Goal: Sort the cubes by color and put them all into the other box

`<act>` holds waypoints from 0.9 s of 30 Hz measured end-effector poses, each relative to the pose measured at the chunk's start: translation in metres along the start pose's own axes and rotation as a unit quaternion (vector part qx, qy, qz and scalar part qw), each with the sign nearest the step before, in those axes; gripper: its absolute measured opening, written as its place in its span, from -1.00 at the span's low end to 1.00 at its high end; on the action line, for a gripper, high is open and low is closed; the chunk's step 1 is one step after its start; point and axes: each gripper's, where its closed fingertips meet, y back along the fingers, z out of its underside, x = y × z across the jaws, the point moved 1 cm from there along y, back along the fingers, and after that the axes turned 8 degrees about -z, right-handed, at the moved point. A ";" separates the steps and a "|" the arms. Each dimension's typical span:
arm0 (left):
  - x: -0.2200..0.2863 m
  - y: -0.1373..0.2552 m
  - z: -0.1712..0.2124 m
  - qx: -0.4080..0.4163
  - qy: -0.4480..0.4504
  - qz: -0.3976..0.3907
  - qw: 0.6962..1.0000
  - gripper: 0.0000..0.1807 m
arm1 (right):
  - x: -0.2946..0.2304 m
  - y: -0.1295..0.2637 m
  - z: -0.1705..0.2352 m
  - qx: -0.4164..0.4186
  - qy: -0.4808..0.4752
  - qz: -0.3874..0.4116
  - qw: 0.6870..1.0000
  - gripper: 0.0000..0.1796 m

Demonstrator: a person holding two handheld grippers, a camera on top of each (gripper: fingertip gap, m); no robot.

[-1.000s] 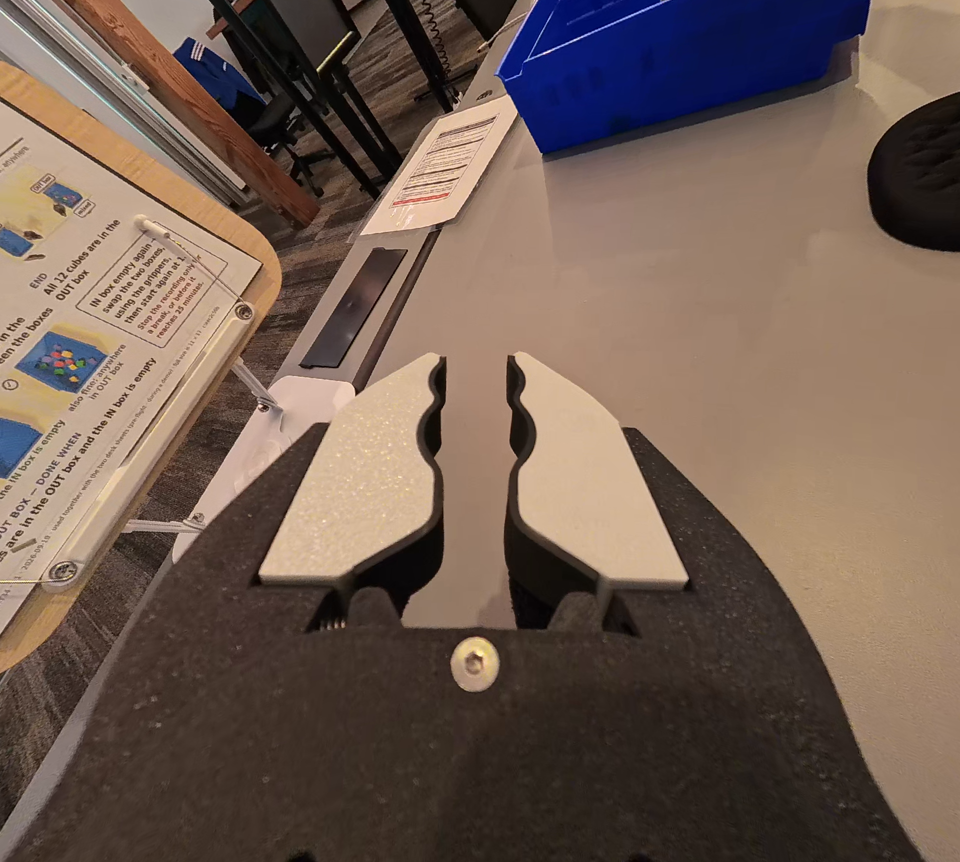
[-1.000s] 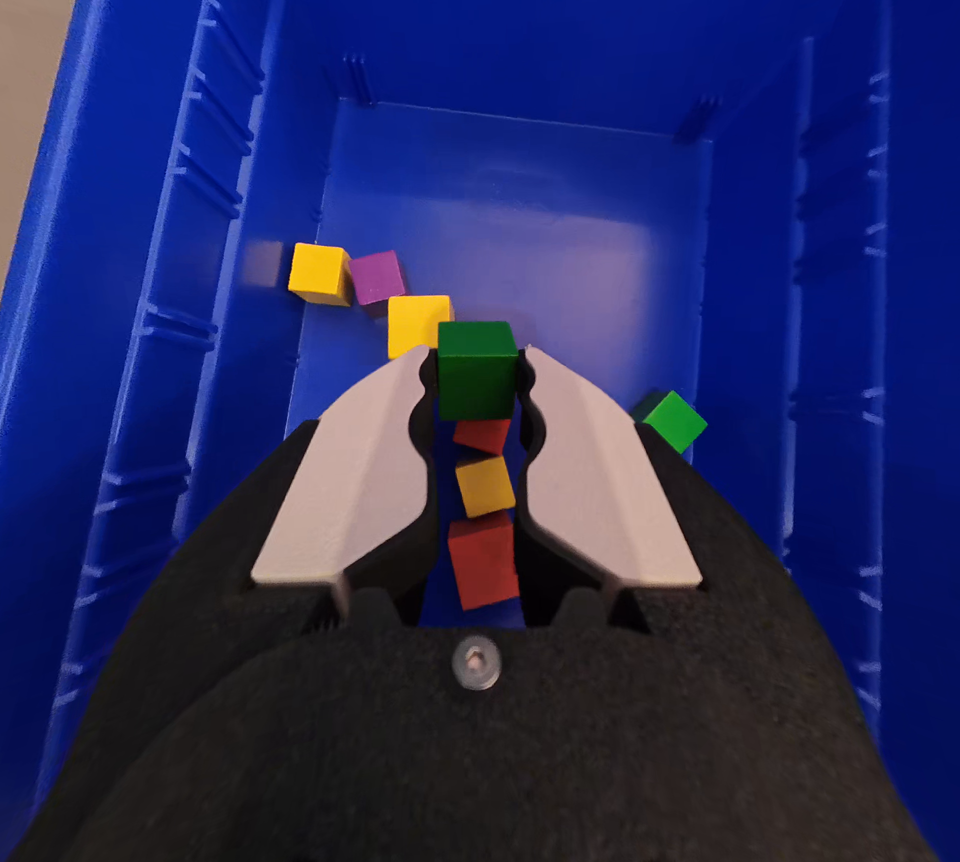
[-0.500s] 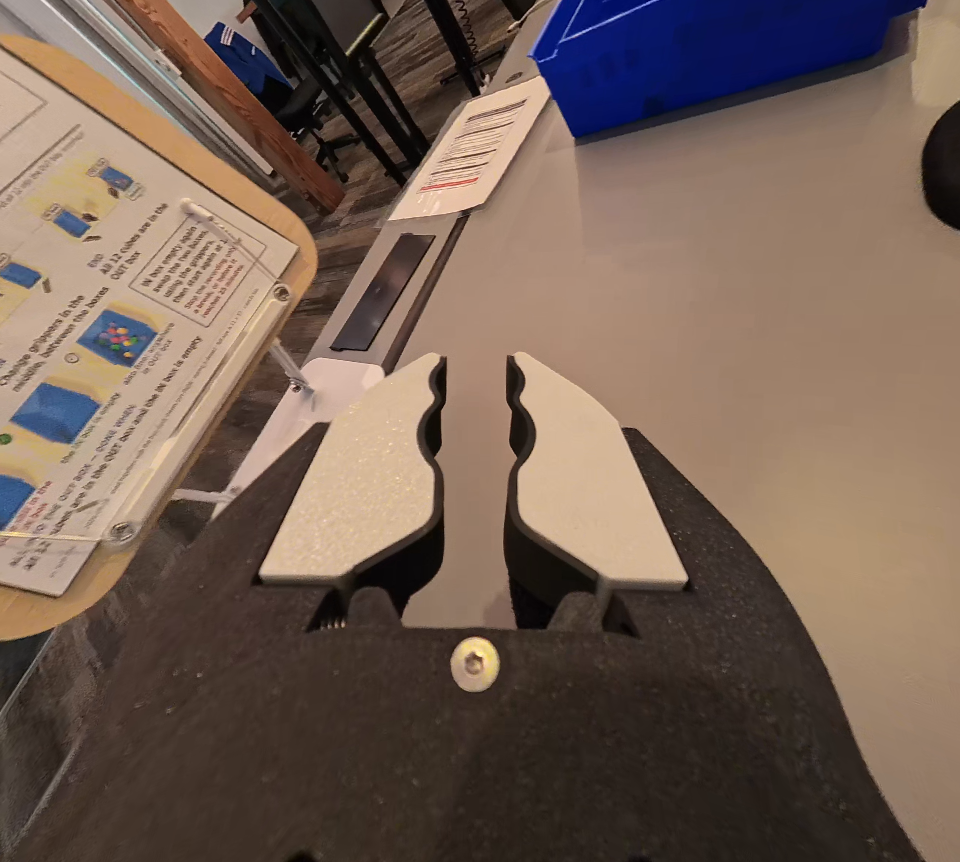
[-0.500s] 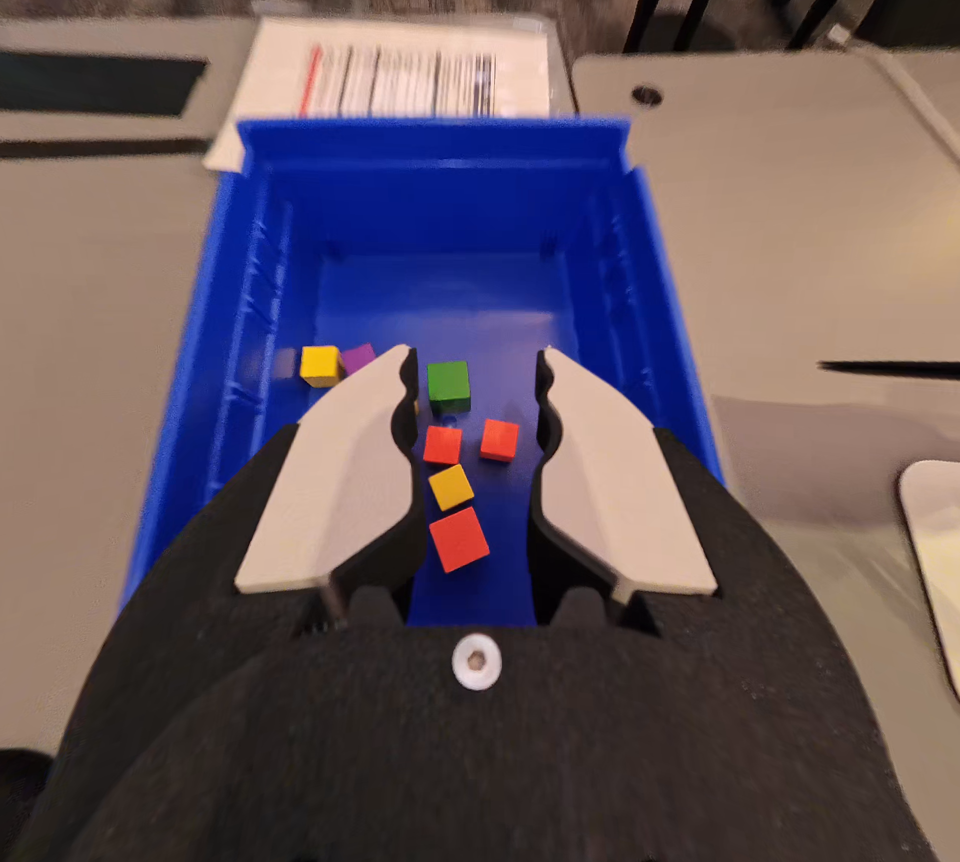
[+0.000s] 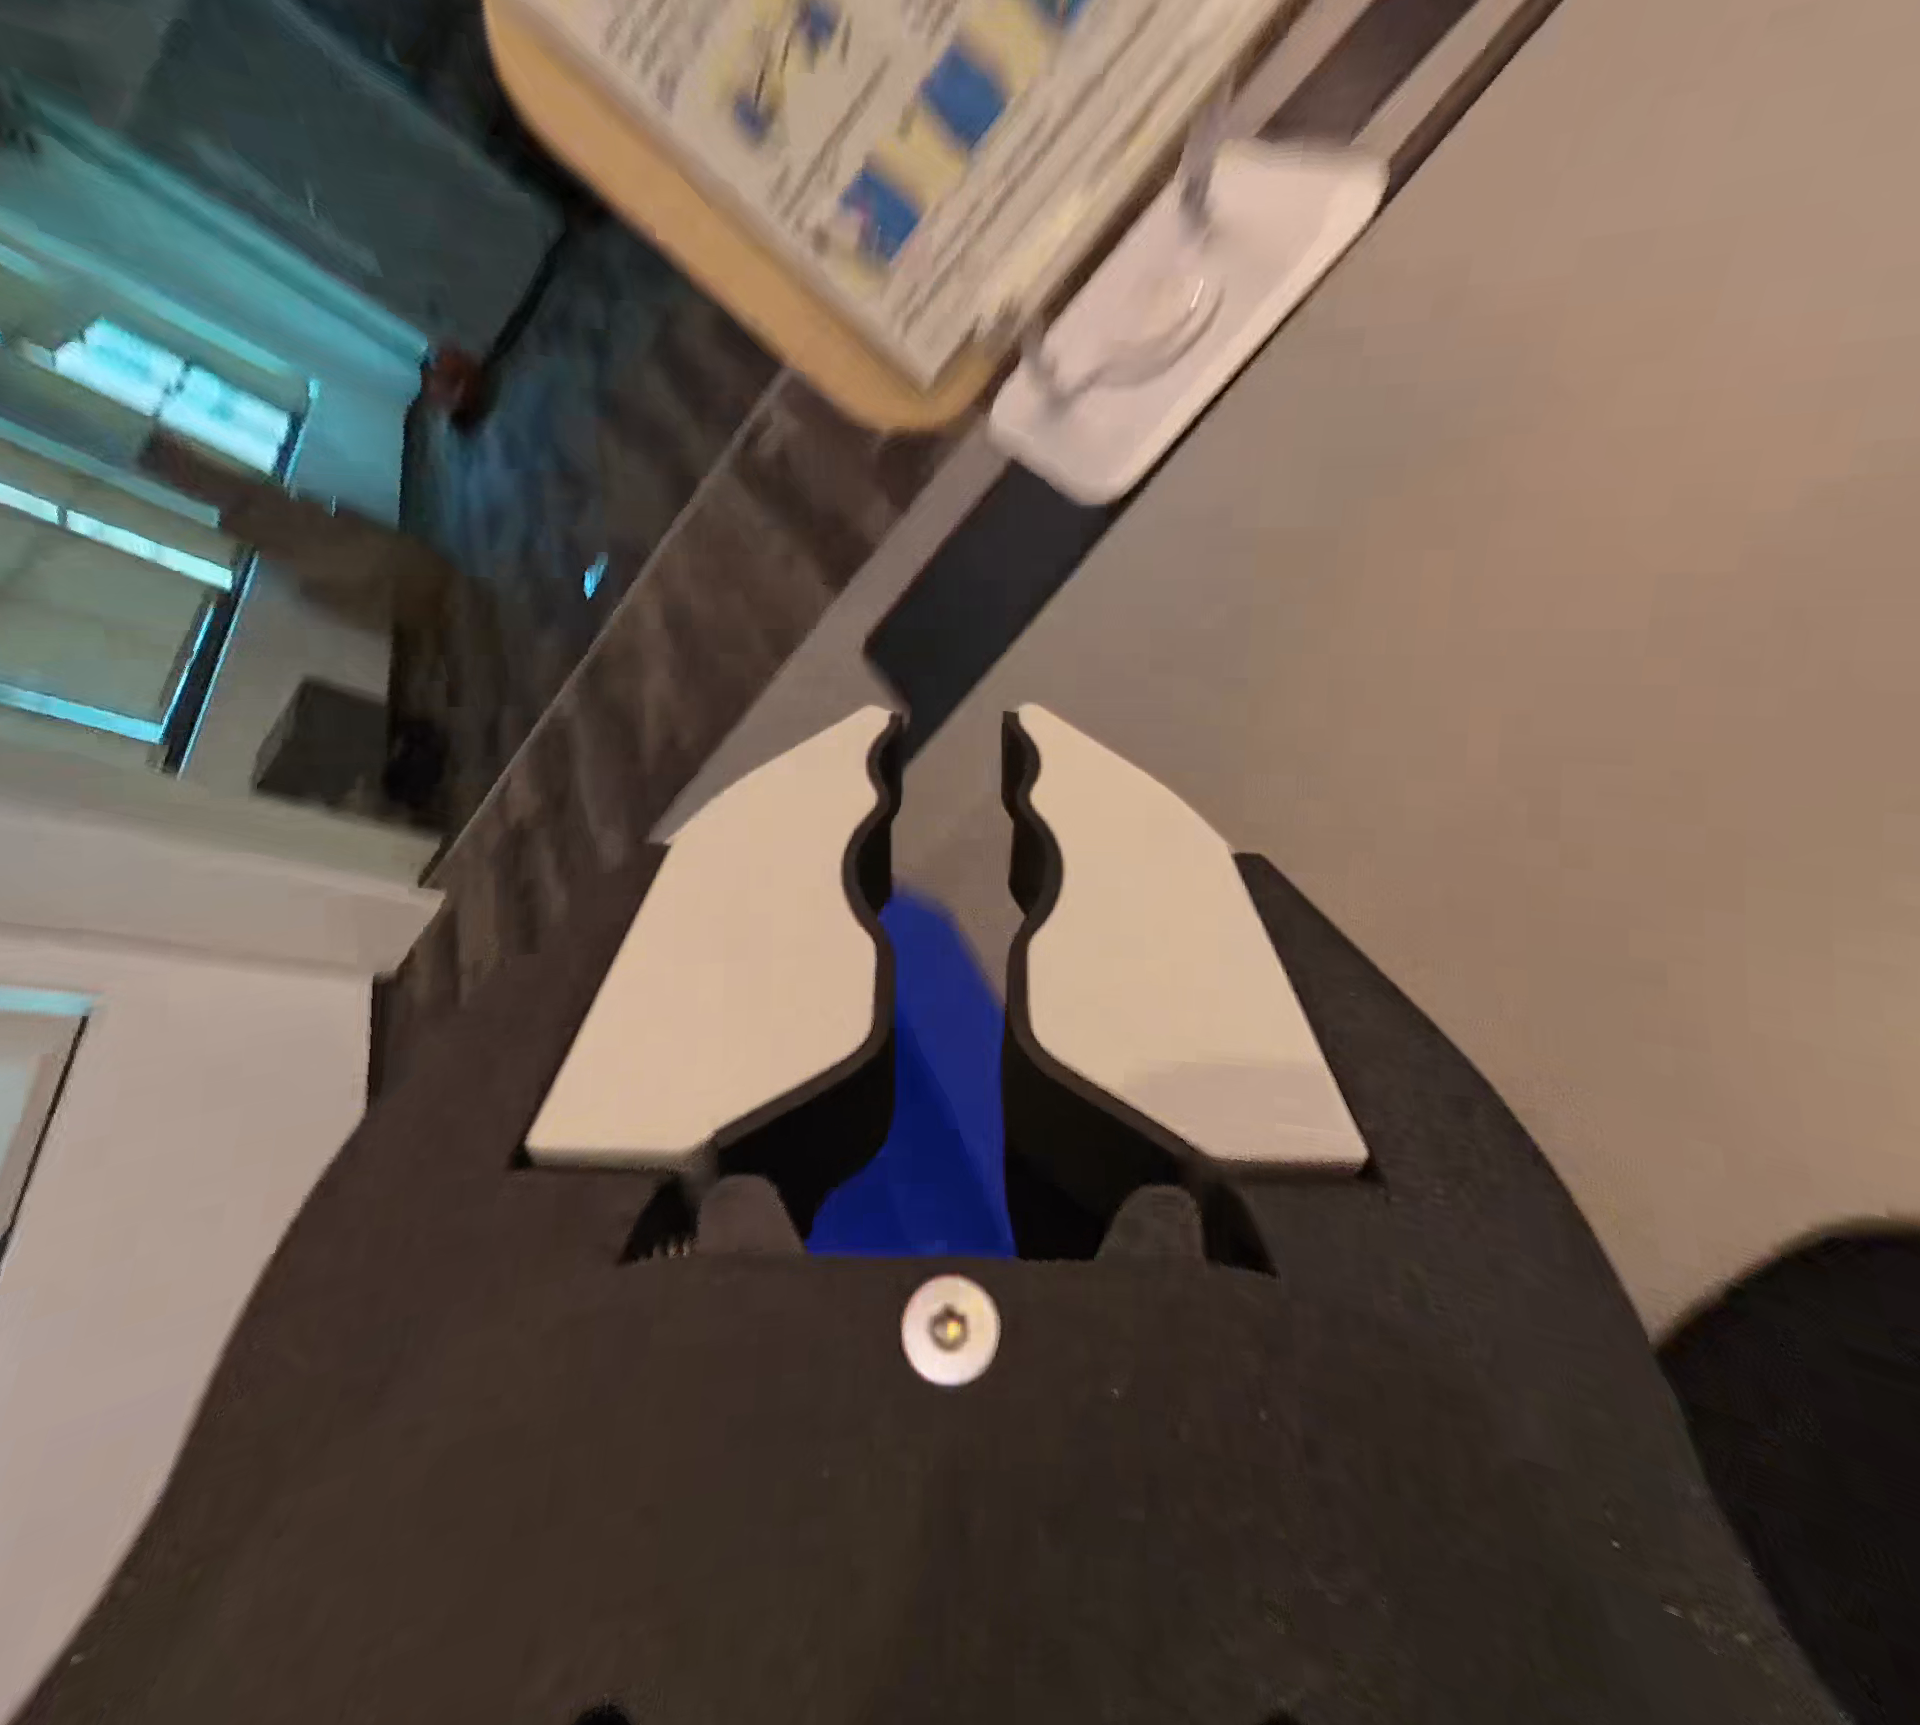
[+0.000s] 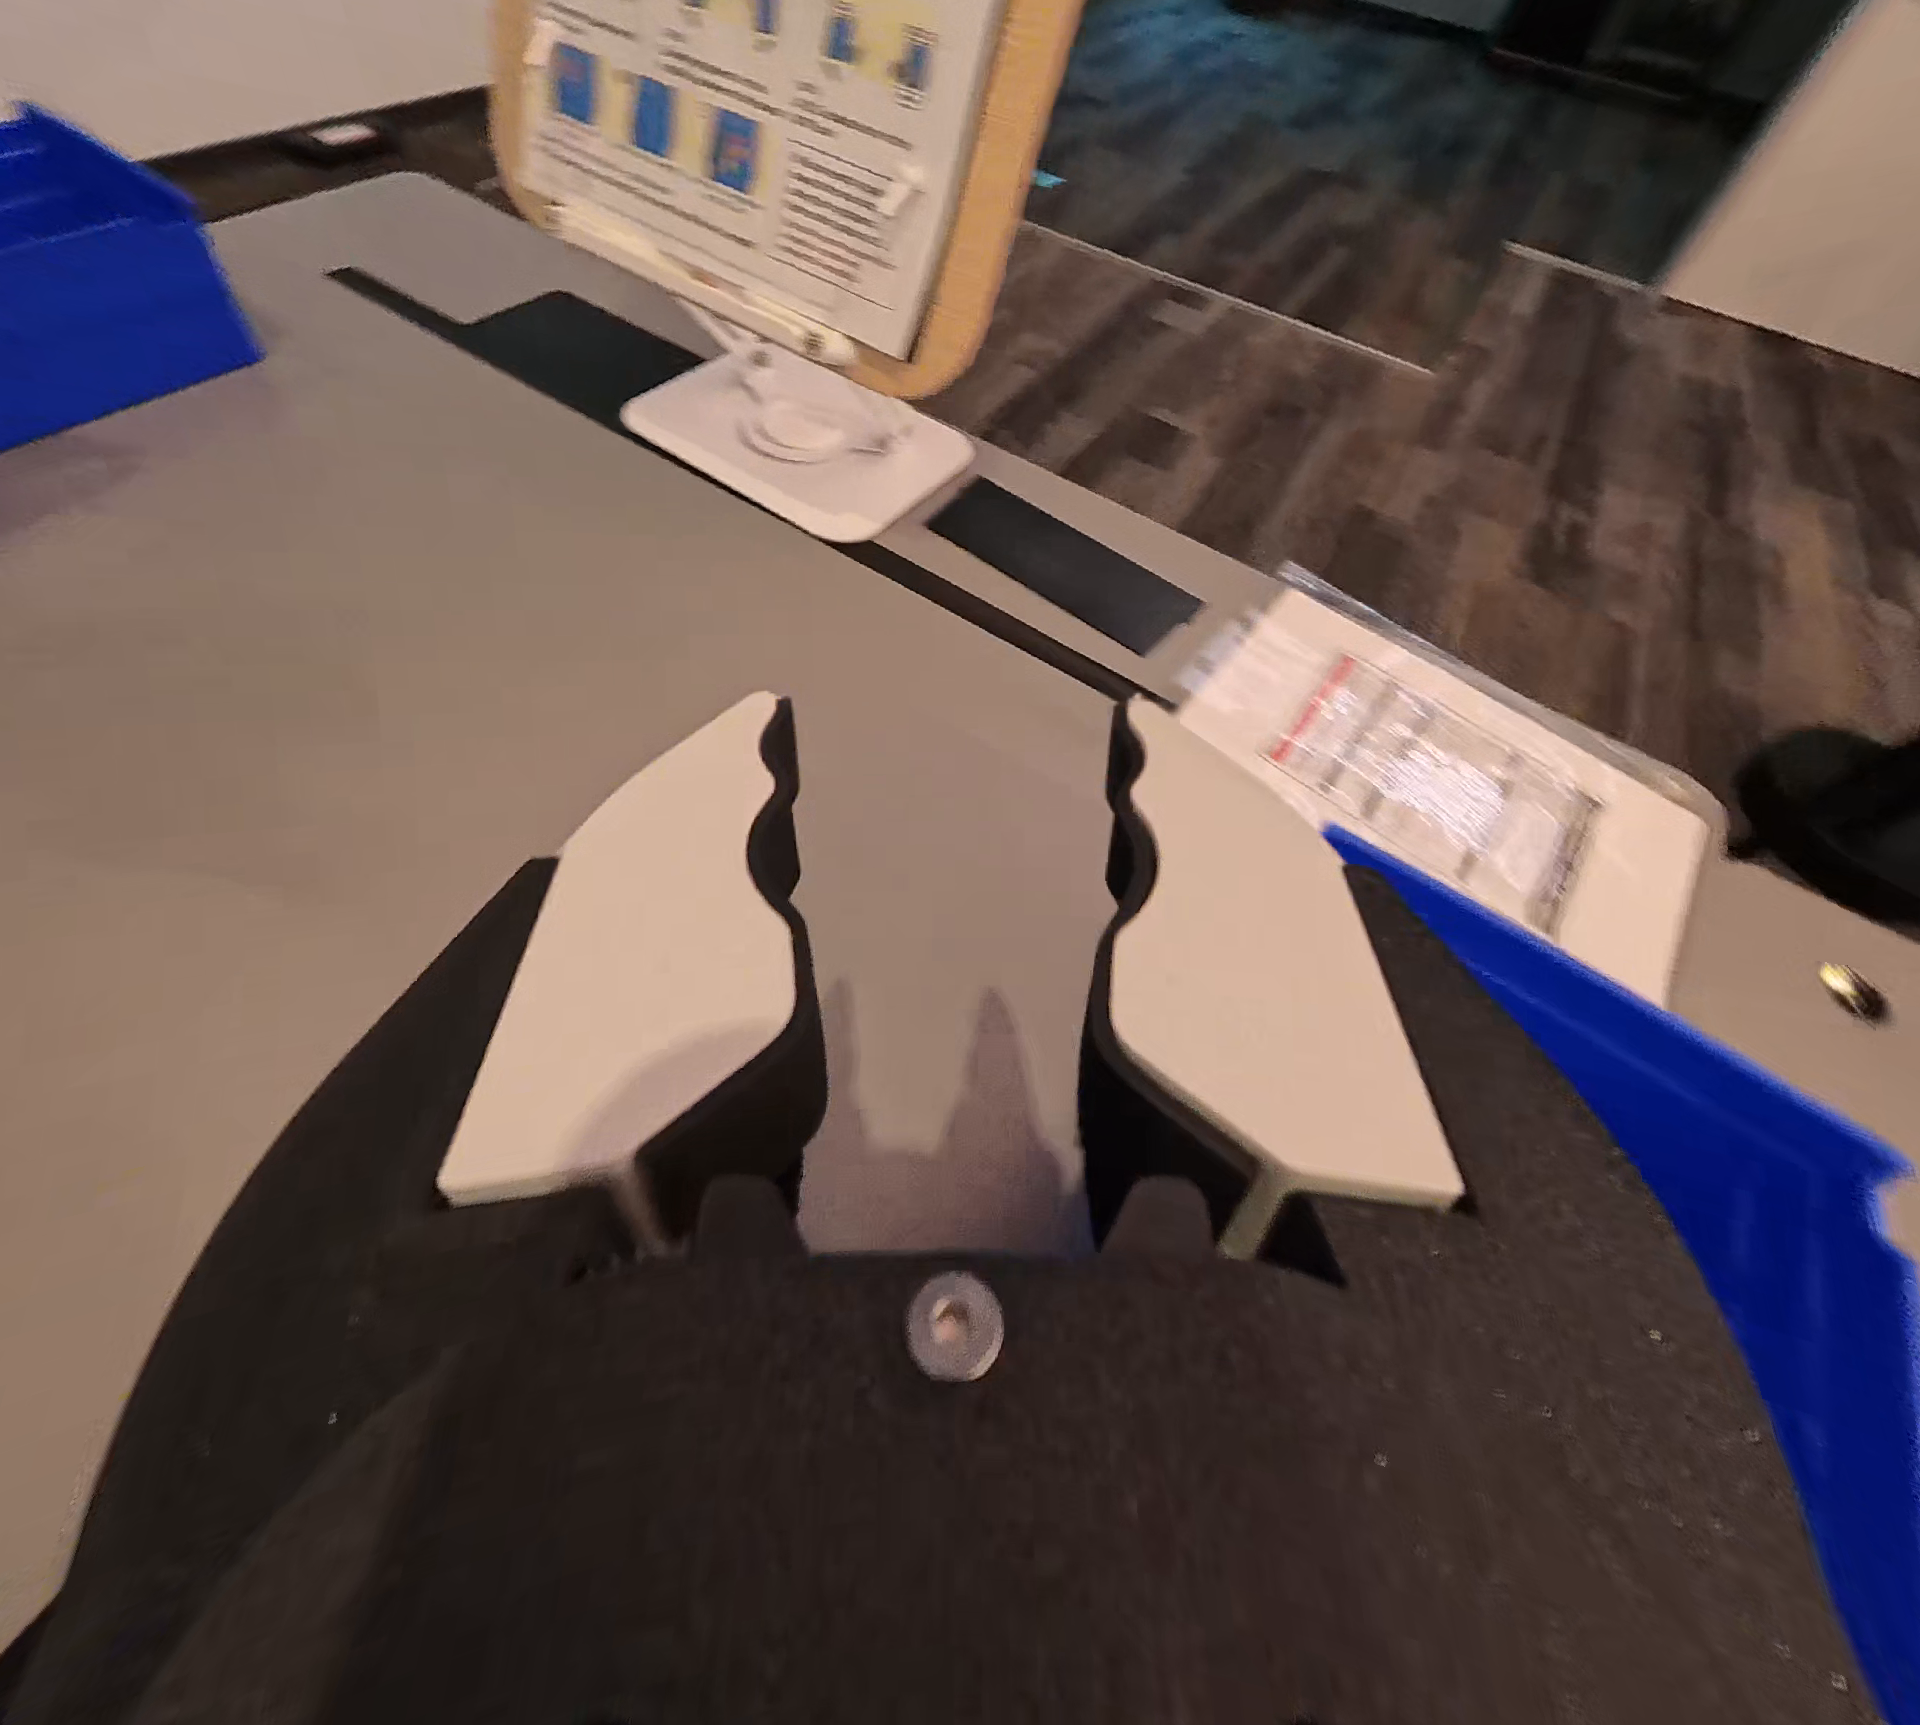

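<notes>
No cubes are in view now. My right gripper [image 6: 951, 709] is open wide and empty, low over the bare grey table [image 6: 364, 688]. One blue box [image 6: 94, 293] stands at the far left of the right wrist view. The rim of another blue box [image 6: 1662, 1156] shows close by at its lower right. My left gripper [image 5: 951, 719] is empty, its fingers a narrow gap apart. That view is tilted and blurred. A blue box [image 5: 925, 1104] shows through the gap below the fingers.
An instruction board on a white stand [image 6: 790, 65] rises at the table's far edge; it also shows in the left wrist view [image 5: 935, 13]. A laminated sheet [image 6: 1434, 782] lies beside the right box. A black object [image 5: 1808, 1467] sits at the lower right.
My right gripper let go of the green cube in the box, opened wide, rose and swung out over the table. My left gripper swung and tilted toward the board; a blue box now lies under it.
</notes>
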 end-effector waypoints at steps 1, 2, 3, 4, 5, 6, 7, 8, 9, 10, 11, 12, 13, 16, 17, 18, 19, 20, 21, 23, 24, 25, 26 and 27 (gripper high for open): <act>-0.013 0.004 0.027 -0.036 -0.003 -0.002 0.999 -0.80 | -0.009 -0.009 -0.005 -0.001 0.010 -0.021 1.000 -0.37; -0.023 0.009 0.056 -0.074 -0.001 0.001 0.997 -0.79 | -0.020 -0.017 -0.010 -0.003 0.024 -0.042 0.999 -0.37; -0.032 0.012 0.085 -0.118 0.008 0.007 0.993 -0.78 | -0.030 -0.023 -0.015 -0.003 0.041 -0.062 0.997 -0.37; -0.041 0.015 0.118 -0.173 0.023 0.009 0.985 -0.77 | -0.040 -0.028 -0.019 -0.002 0.057 -0.082 0.995 -0.37; -0.050 0.018 0.149 -0.229 0.043 0.008 0.972 -0.73 | -0.050 -0.032 -0.021 0.001 0.069 -0.102 0.992 -0.37; -0.053 0.021 0.178 -0.276 0.070 0.020 0.958 -0.72 | -0.058 -0.035 -0.023 0.003 0.077 -0.119 0.990 -0.37; -0.049 0.023 0.201 -0.313 0.105 0.048 0.943 -0.74 | -0.066 -0.039 -0.024 0.004 0.081 -0.134 0.988 -0.37; -0.042 0.026 0.221 -0.345 0.147 0.081 0.924 -0.76 | -0.071 -0.041 -0.024 0.002 0.084 -0.144 0.986 -0.37; -0.032 0.029 0.238 -0.376 0.189 0.114 0.900 -0.75 | -0.074 -0.044 -0.023 -0.002 0.084 -0.149 0.985 -0.37; -0.021 0.034 0.251 -0.408 0.229 0.147 0.871 -0.74 | -0.075 -0.048 -0.022 -0.007 0.082 -0.150 0.985 -0.37; -0.012 0.038 0.263 -0.438 0.265 0.168 0.843 -0.71 | -0.075 -0.051 -0.019 -0.014 0.079 -0.149 0.986 -0.37; -0.005 0.040 0.274 -0.464 0.292 0.175 0.818 -0.65 | -0.074 -0.054 -0.017 -0.023 0.075 -0.145 0.986 -0.37; -0.001 0.042 0.285 -0.486 0.307 0.174 0.799 -0.60 | -0.073 -0.058 -0.014 -0.031 0.071 -0.141 0.987 -0.37; 0.005 0.049 0.312 -0.544 0.295 0.153 0.770 -0.41 | -0.070 -0.065 -0.006 -0.052 0.063 -0.135 0.988 -0.37; 0.006 0.049 0.315 -0.550 0.290 0.149 0.769 -0.39 | -0.067 -0.066 -0.004 -0.059 0.063 -0.129 0.988 -0.37; 0.007 0.046 0.317 -0.551 0.291 0.145 0.768 -0.38 | -0.065 -0.066 -0.002 -0.064 0.062 -0.123 0.988 -0.37; 0.006 0.042 0.317 -0.551 0.293 0.138 0.769 -0.37 | -0.063 -0.066 0.000 -0.067 0.059 -0.119 0.989 -0.37; 0.006 0.037 0.318 -0.550 0.296 0.132 0.770 -0.37 | -0.062 -0.066 0.001 -0.068 0.057 -0.118 0.989 -0.37; 0.007 0.032 0.317 -0.549 0.302 0.132 0.768 -0.37 | -0.061 -0.065 0.002 -0.067 0.055 -0.118 0.989 -0.37; 0.011 0.026 0.318 -0.563 0.301 0.136 0.758 -0.39 | -0.059 -0.062 0.004 -0.064 0.051 -0.120 0.989 -0.37; 0.012 0.026 0.321 -0.575 0.287 0.135 0.754 -0.40 | -0.058 -0.061 0.005 -0.062 0.048 -0.120 0.990 -0.38; 0.013 0.026 0.325 -0.591 0.271 0.132 0.749 -0.41 | -0.056 -0.059 0.005 -0.060 0.046 -0.118 0.990 -0.38; 0.014 0.027 0.327 -0.603 0.263 0.133 0.741 -0.43 | -0.055 -0.057 0.006 -0.057 0.045 -0.118 0.990 -0.38; 0.015 0.027 0.326 -0.609 0.263 0.136 0.736 -0.48 | -0.053 -0.054 0.005 -0.053 0.043 -0.118 0.991 -0.38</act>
